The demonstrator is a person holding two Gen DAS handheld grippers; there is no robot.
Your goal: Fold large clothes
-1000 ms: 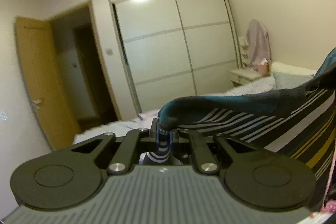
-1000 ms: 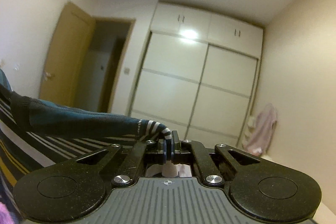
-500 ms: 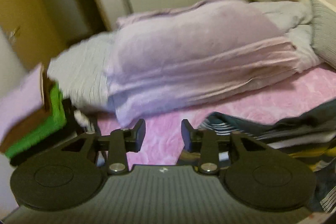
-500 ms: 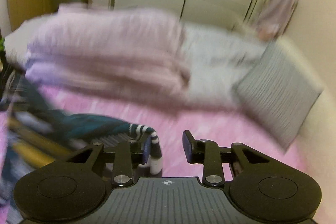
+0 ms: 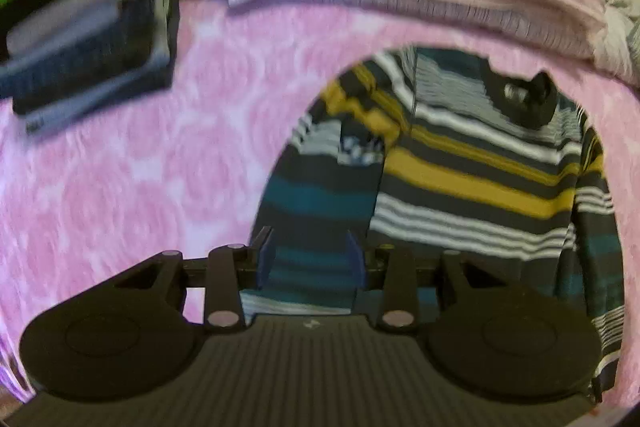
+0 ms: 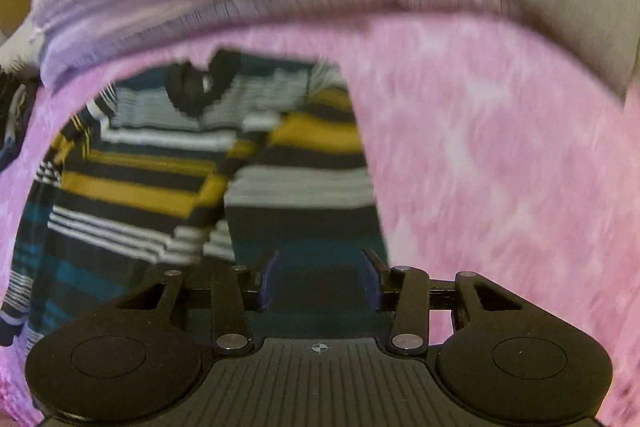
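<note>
The striped sweater (image 5: 472, 183) lies flat on the pink bedsheet (image 5: 160, 163), collar toward twelve o'clock. My left gripper (image 5: 310, 259) stands parted, gripping nothing; my right gripper (image 6: 322, 281) is opening over its hem.

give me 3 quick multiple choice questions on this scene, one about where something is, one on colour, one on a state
1. Where does the striped sweater lie?
A. on the pink bedspread
B. on a hanger
C. on the floor

2. Which colour are the sweater's broad stripes?
A. red
B. mustard yellow
C. orange

3. How do the left tongs stand?
A. clamped on a sleeve
B. shut on nothing
C. open, nothing pinched

Answers:
1 A, pink cover shows all around it.
2 B, yellow bands cross the chest.
3 C, a clear gap shows between the blue pads.
</note>
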